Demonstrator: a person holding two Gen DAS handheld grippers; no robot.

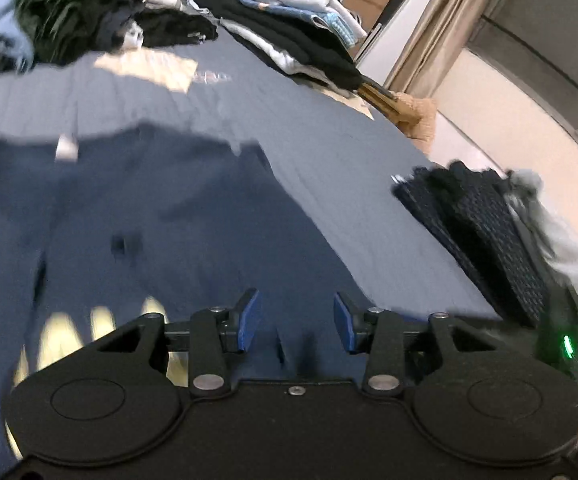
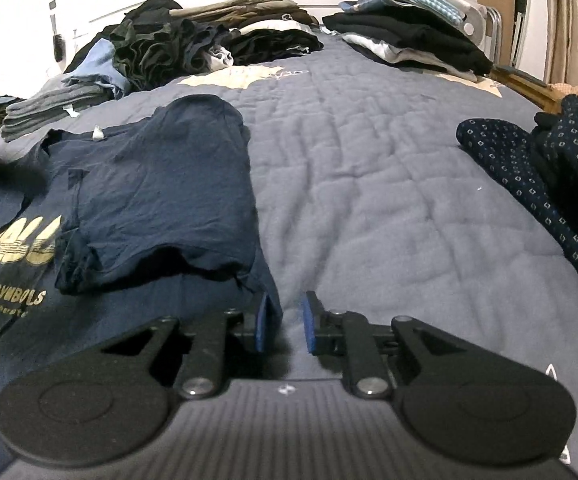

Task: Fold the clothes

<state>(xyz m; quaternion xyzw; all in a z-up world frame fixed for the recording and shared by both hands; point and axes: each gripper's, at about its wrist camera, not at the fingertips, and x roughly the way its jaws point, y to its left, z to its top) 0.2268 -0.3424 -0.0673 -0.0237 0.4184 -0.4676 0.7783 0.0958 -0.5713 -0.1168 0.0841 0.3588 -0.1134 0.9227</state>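
Note:
A navy T-shirt (image 2: 149,200) with gold lettering lies flat on the blue-grey quilt (image 2: 369,200), its right side folded inward over the chest. My right gripper (image 2: 287,322) sits low at the shirt's lower right edge. Its blue pads stand a narrow gap apart, and the hem touches the left pad (image 2: 263,324). In the blurred left wrist view the same shirt (image 1: 149,220) spreads below my left gripper (image 1: 297,322). That gripper is open just above the cloth, and nothing is pinched between its pads.
A folded stack of dark and pale clothes (image 2: 409,40) stands at the far right of the bed, and an unsorted heap (image 2: 161,48) at the far left. Grey folded items (image 2: 49,112) lie left of the shirt. A dark dotted garment (image 2: 529,168) lies at the right edge.

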